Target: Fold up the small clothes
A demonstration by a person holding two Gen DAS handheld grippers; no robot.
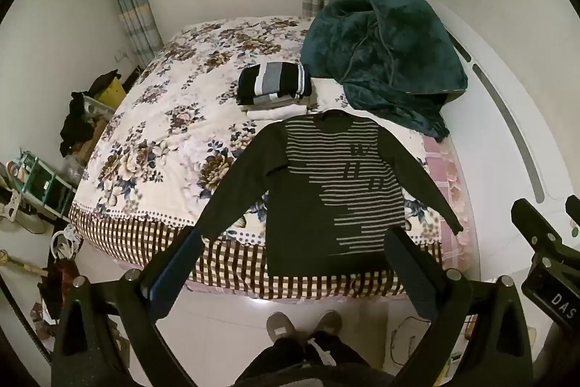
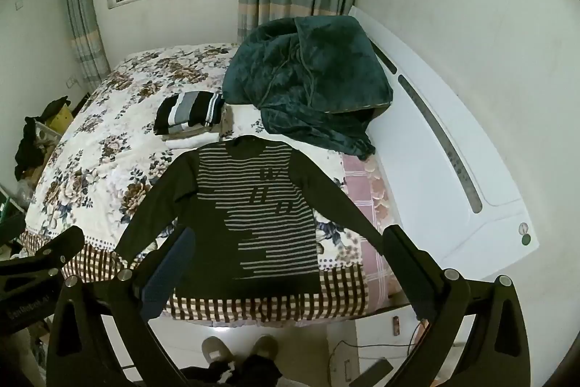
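Left tool (image 1: 293, 242): fingers spread wide, nothing between them, occupying the lower third of the left wrist frame. Right tool (image 2: 286, 242): fingers equally spread, nothing held, in the lower third of the right wrist frame. Each tool appears at the other frame's side edge. The person's feet (image 1: 304, 323) show at bottom centre, toes pointing up-frame.

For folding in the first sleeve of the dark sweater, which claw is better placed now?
Probably the left claw: open, its left finger overlaps the sweater sleeve's cuff. The right claw looks similarly placed.
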